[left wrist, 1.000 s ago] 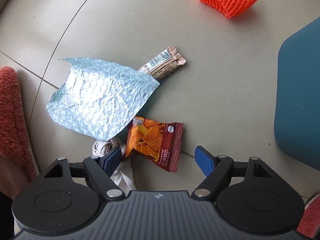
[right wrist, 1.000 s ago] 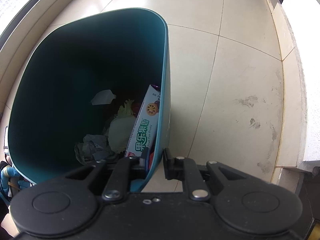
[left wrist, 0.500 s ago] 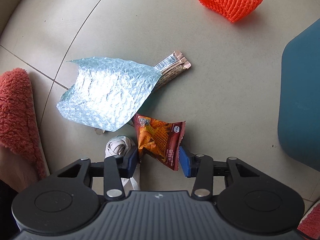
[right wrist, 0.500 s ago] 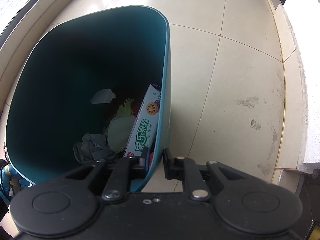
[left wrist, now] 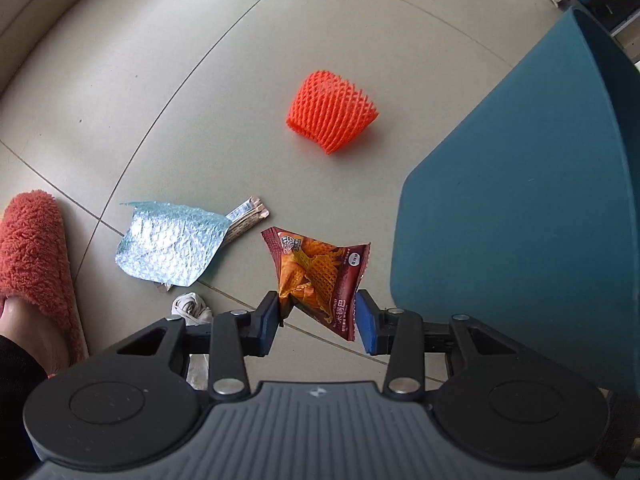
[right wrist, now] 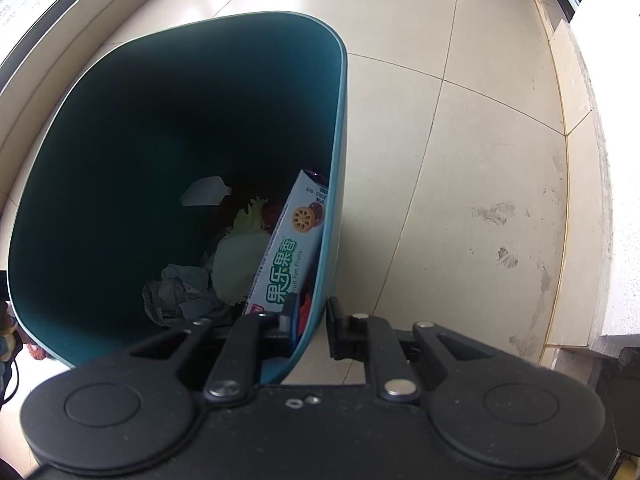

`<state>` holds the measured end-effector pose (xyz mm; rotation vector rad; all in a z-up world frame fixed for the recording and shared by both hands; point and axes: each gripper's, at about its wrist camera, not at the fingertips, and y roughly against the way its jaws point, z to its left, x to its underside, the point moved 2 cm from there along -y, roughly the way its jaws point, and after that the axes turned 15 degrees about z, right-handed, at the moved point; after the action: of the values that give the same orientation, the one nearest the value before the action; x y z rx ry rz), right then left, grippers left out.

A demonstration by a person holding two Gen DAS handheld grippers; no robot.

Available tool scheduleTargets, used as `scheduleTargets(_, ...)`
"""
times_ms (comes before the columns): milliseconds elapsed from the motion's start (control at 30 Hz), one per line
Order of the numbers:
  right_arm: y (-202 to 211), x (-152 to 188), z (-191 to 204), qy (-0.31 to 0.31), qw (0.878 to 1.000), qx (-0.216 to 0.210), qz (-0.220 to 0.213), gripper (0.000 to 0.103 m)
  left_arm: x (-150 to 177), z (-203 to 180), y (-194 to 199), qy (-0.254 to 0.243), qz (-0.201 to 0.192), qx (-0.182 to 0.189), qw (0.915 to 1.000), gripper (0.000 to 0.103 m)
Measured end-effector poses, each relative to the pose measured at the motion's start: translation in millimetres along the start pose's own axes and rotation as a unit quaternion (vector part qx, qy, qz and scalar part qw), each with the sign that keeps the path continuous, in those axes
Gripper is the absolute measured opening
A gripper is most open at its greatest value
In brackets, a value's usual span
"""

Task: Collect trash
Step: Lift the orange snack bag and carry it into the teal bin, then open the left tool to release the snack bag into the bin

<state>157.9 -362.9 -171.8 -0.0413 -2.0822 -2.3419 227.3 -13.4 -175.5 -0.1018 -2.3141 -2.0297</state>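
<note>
My left gripper (left wrist: 316, 312) is shut on a red snack packet (left wrist: 320, 276) and holds it above the tiled floor, just left of the teal trash bin (left wrist: 520, 232). My right gripper (right wrist: 312, 316) is shut on the bin's rim (right wrist: 324, 280), one finger inside and one outside, and the bin is tilted. Inside the bin lie a biscuit box (right wrist: 288, 252), a cabbage leaf (right wrist: 236, 256) and crumpled grey paper (right wrist: 180, 292). On the floor remain a silver bubble-wrap pouch (left wrist: 172, 248), brown sachet sticks (left wrist: 248, 220), a white crumpled tissue (left wrist: 192, 306) and an orange foam fruit net (left wrist: 332, 112).
A person's foot in a fuzzy red slipper (left wrist: 32, 256) stands at the left edge. A low wall ledge (left wrist: 60, 4) runs along the far left. In the right wrist view a raised step (right wrist: 580, 160) borders the floor on the right.
My left gripper closed on the snack packet and lifted it off the floor, rising and swinging toward the bin. My right gripper keeps its hold on the bin rim.
</note>
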Motion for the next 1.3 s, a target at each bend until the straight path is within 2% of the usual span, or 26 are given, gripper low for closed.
scheduleTargets(100, -0.4, 2.6, 1.6, 0.005, 1.000, 0.004, -0.004, 0.013, 5.9, -14.8, 44.6, -0.017, -0.040, 0.021, 0.9988, 0.039)
scheduleTargets(300, -2.3, 3.2, 2.9, 0.012, 1.000, 0.009, -0.007, 0.013, 16.9, -50.9, 122.8, -0.051, -0.109, 0.034, 0.9921, 0.039)
scheduleTargets(400, -2.7, 3.4, 2.1, 0.012, 1.000, 0.007, -0.007, 0.013, 17.9, -77.8, 140.1, -0.079, -0.123, 0.038, 0.9885, 0.039)
scheduleTargets(467, -2.9, 3.0, 1.5, 0.010, 1.000, 0.007, -0.006, 0.013, 17.7, -99.2, 144.9, -0.099, -0.128, 0.028, 0.9864, 0.039)
scheduleTargets(700, -1.9, 0.9, -4.3, 0.005, 1.000, -0.003, -0.003, 0.014, 1.3, -165.7, 118.1, -0.153, -0.107, -0.011, 0.9823, 0.039)
scheduleTargets(800, -1.4, 0.7, -5.6, 0.004, 1.000, -0.006, -0.004, 0.014, -10.6, -190.5, 89.8, -0.165, -0.081, -0.025, 0.9826, 0.039)
scheduleTargets(900, -0.7, 0.1, -6.0, 0.005, 1.000, -0.008, -0.004, 0.014, -19.4, -209.0, 60.8, -0.175, -0.059, -0.055, 0.9812, 0.039)
scheduleTargets(1033, 0.6, 0.1, -6.8, 0.006, 1.000, -0.010, -0.005, 0.014, -32.6, -221.4, 25.2, -0.174, -0.024, -0.079, 0.9813, 0.040)
scheduleTargets(1167, 1.6, 0.6, -8.0, 0.006, 1.000, -0.014, -0.006, 0.014, -38.0, -228.7, 0.1, -0.182, 0.009, -0.078, 0.9801, 0.041)
scheduleTargets(1300, 2.6, 1.2, -9.1, 0.005, 1.000, -0.016, -0.006, 0.014, -38.3, -238.3, -13.3, -0.193, 0.013, -0.089, 0.9771, 0.043)
